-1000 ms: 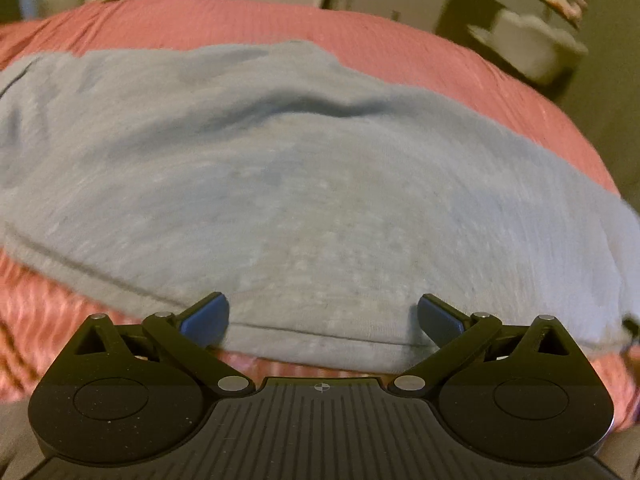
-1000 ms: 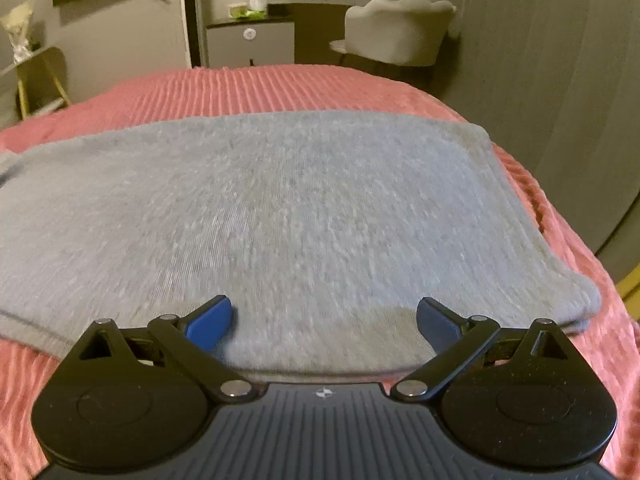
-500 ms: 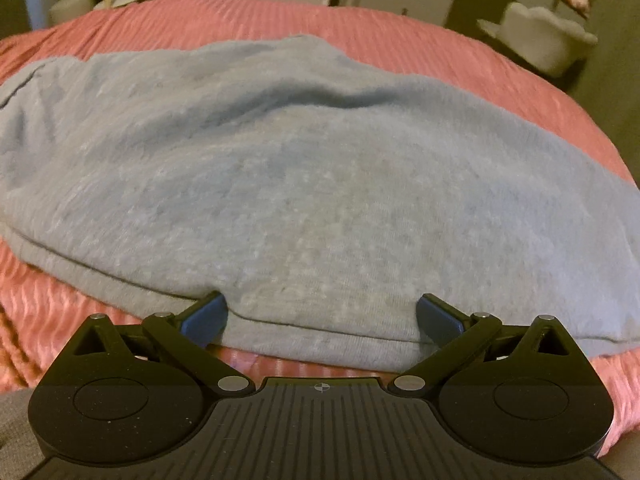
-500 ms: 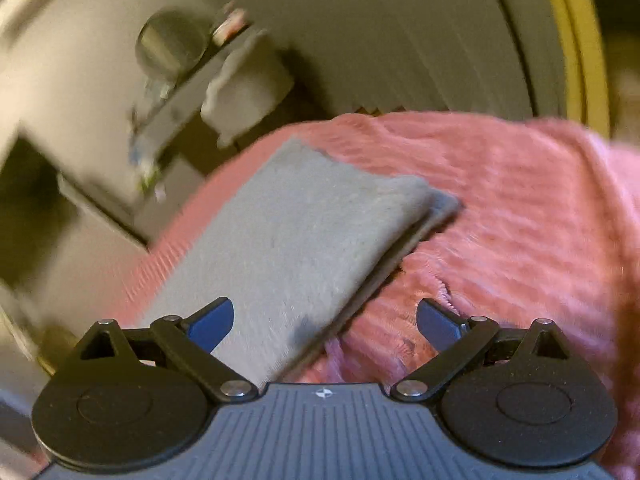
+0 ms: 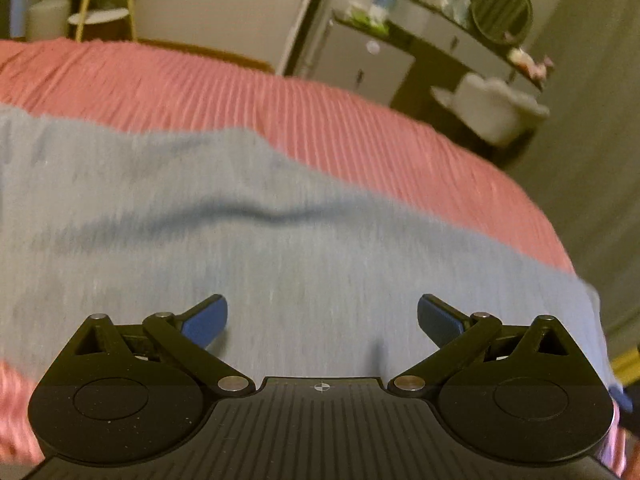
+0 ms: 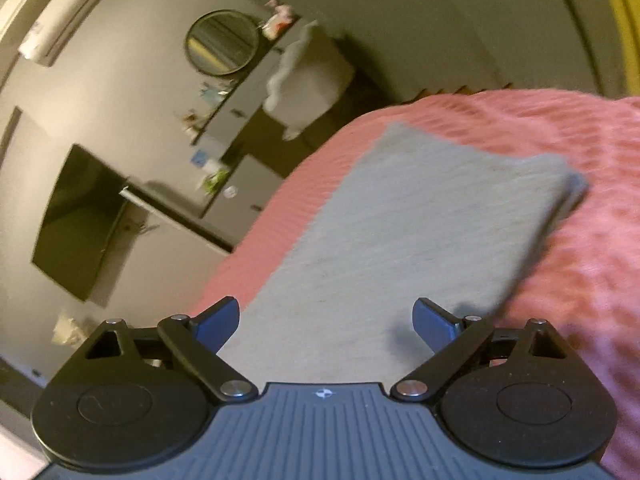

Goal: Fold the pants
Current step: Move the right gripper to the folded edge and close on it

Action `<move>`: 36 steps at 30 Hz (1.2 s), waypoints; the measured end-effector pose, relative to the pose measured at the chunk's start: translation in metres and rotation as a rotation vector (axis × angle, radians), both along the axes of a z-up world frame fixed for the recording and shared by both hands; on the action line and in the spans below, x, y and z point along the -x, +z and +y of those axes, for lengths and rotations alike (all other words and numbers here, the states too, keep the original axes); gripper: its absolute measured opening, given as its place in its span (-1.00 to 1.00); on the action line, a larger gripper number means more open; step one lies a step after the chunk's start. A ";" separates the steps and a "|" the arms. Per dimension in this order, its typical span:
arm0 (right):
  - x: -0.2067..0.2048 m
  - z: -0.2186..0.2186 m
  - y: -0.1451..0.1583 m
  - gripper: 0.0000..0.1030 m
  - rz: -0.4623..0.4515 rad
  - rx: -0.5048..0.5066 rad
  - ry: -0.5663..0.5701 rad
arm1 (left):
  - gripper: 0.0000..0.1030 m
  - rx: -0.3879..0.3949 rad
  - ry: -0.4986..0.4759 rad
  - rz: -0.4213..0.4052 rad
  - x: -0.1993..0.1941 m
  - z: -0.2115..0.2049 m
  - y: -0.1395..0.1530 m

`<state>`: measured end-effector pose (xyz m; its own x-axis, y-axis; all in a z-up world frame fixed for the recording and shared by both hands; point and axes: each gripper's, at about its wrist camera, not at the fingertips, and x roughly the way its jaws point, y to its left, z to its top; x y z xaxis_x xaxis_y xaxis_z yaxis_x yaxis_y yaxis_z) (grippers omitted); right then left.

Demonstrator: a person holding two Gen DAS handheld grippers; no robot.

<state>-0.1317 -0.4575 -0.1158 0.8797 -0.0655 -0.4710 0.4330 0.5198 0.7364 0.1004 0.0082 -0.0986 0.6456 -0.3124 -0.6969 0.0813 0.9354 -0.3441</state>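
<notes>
Presently both claws, left (image 5: 322, 316) and right (image 6: 326, 320), are spread wide, empty, above the pants (image 5: 280, 248); only the top layer may be pinched, so the fold could slip.

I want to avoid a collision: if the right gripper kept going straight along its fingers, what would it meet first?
Most likely the grey pants, which fill the space between and ahead of the open right gripper. Beyond them lies the pink bedspread. Depth is unclear.
</notes>
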 end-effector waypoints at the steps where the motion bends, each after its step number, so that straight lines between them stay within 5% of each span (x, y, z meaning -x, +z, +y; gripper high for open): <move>1: -0.007 0.003 0.000 0.83 -0.010 -0.006 0.020 | 1.00 0.001 0.010 -0.007 -0.010 0.000 0.000; 6: -0.032 0.016 -0.018 0.83 0.066 -0.012 0.076 | 1.00 0.053 0.039 0.031 -0.066 -0.006 -0.009; 11: -0.031 0.009 -0.036 0.83 0.077 -0.101 0.046 | 1.00 0.288 -0.013 0.060 -0.088 0.002 -0.025; 12: -0.031 0.010 -0.036 0.83 0.082 -0.096 0.056 | 1.00 0.287 -0.014 0.081 -0.091 0.003 -0.033; 14: -0.034 0.014 -0.035 0.85 0.100 -0.068 0.069 | 1.00 0.223 -0.031 0.120 -0.093 -0.001 -0.049; 16: -0.033 0.021 -0.034 0.90 0.115 -0.040 0.077 | 1.00 0.147 -0.085 0.039 -0.076 -0.011 -0.047; 20: -0.037 0.023 -0.033 0.90 0.137 -0.022 0.082 | 1.00 -0.141 -0.209 0.008 -0.032 -0.057 -0.046; 23: -0.030 0.020 -0.034 0.90 0.119 -0.054 0.068 | 1.00 -0.280 -0.270 -0.026 0.007 -0.075 -0.051; 31: -0.004 0.013 -0.036 0.90 0.028 -0.111 0.036 | 1.00 -0.156 -0.259 0.142 0.035 -0.053 -0.045; 36: 0.028 -0.008 -0.023 0.90 0.032 -0.067 -0.070 | 1.00 -0.166 -0.192 0.106 0.055 -0.046 -0.035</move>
<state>-0.1595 -0.4657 -0.1390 0.8586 -0.0934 -0.5042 0.4902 0.4376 0.7538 0.0453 -0.0380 -0.1339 0.5060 -0.2980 -0.8094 0.2344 0.9506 -0.2034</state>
